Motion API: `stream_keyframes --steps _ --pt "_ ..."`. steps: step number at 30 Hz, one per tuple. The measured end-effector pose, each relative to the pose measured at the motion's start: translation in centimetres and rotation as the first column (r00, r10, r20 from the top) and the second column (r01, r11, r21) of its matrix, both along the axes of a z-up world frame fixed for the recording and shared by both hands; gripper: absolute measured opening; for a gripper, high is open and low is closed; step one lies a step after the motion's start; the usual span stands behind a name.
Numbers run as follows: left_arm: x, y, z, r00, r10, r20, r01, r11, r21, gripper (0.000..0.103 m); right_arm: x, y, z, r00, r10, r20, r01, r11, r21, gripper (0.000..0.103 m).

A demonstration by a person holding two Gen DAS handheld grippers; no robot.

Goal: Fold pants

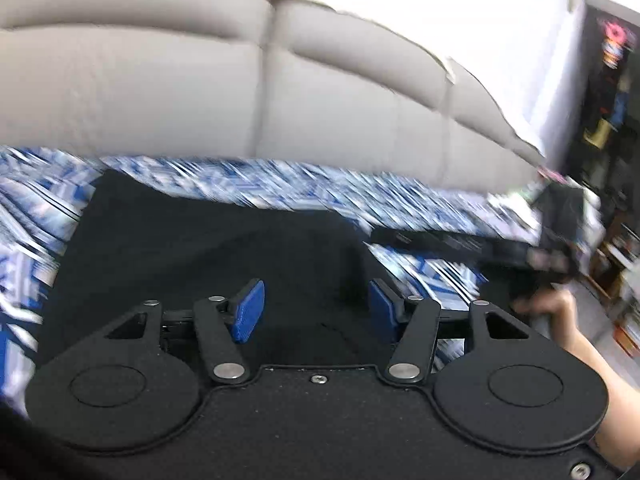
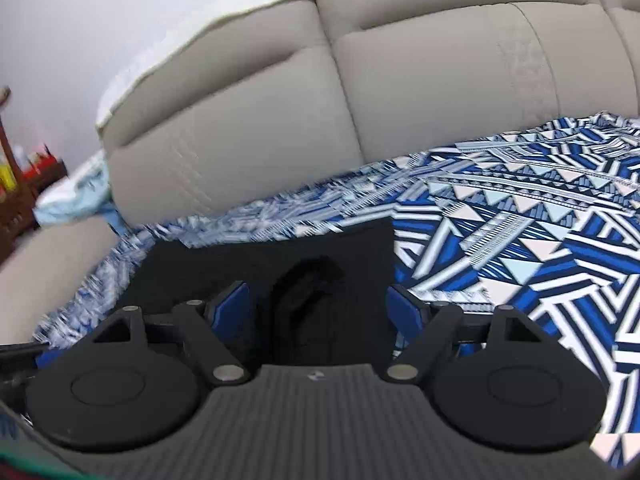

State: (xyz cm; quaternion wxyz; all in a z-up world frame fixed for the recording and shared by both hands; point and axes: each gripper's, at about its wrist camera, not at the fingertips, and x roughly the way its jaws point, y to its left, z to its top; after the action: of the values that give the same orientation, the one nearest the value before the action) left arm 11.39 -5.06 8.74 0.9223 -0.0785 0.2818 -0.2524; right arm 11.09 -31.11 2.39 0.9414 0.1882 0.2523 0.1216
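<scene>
Blurring hides detail around black pants (image 1: 208,240) under both open grippers.

The right gripper (image 2: 320,304) hangs over black pants (image 2: 280,256), its 2 blue-padded fingers (image 2: 234,302) spread wide with dark fabric showing in the gap between them. The pants lie on a blue-and-white geometric blanket (image 2: 520,220) covering the seat of a beige sofa (image 2: 260,120), whose padded backrest rises behind.
</scene>
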Motion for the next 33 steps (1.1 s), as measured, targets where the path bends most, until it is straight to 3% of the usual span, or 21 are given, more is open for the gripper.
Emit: stream_keyframes --steps 2,4,9,12,13,14,15,18,20,28,33 --pt "1.2 1.3 0.6 0.995 0.089 0.034 -0.091 0.994 0.053 0.047 0.2 0.3 0.3 1.000 0.015 0.020 -0.015 1.000 0.020 0.086" --pt "2.9 2.3 0.7 0.985 0.167 0.049 -0.172 0.979 0.107 0.026 1.0 1.1 0.3 1.000 0.023 0.010 -0.023 1.000 -0.013 0.088" --pt "9.4 3.5 -0.7 0.961 0.275 0.016 -0.274 0.947 0.165 0.021 4.0 3.6 -0.9 0.997 -0.016 -0.082 0.003 0.988 -0.151 0.086" --pt "13.1 3.1 -3.2 0.954 0.299 0.004 -0.291 0.927 0.237 0.017 4.9 4.2 -1.5 0.990 -0.012 -0.142 -0.011 0.986 -0.166 0.054" --pt "14.1 3.1 -4.0 0.948 0.320 -0.001 -0.308 0.915 0.258 0.013 4.9 4.2 -1.3 0.992 -0.022 -0.126 -0.001 0.985 -0.173 0.046" --pt "15.0 3.2 -4.6 0.939 0.344 -0.010 -0.330 0.906 0.266 0.011 4.8 4.2 -0.9 0.994 -0.037 -0.104 0.016 0.981 -0.194 0.028" --pt "15.9 3.8 -5.1 0.931 0.364 -0.017 -0.350 0.905 0.242 0.007 4.8 4.0 -0.7 0.995 -0.047 -0.090 0.029 0.981 -0.192 0.024" --pt "17.8 4.8 -6.0 0.908 0.414 -0.055 -0.403 0.903 0.151 0.005 5.7 2.9 -0.7 0.993 -0.071 -0.092 0.058 0.989 -0.135 0.021" --pt "18.6 5.0 -6.2 0.897 0.437 -0.060 -0.427 0.895 0.129 0.005 6.3 2.7 -0.7 0.993 -0.082 -0.085 0.069 0.987 -0.144 0.021" --pt "19.4 3.5 -6.4 0.899 0.437 -0.009 -0.426 0.881 0.206 0.006 7.5 2.5 -0.9 0.991 -0.118 -0.067 0.106 0.981 -0.161 0.019" --pt "19.2 2.4 -6.2 0.905 0.424 0.016 -0.413 0.872 0.261 0.007 7.9 2.5 -1.8 0.988 -0.121 -0.091 0.100 0.974 -0.201 0.027"
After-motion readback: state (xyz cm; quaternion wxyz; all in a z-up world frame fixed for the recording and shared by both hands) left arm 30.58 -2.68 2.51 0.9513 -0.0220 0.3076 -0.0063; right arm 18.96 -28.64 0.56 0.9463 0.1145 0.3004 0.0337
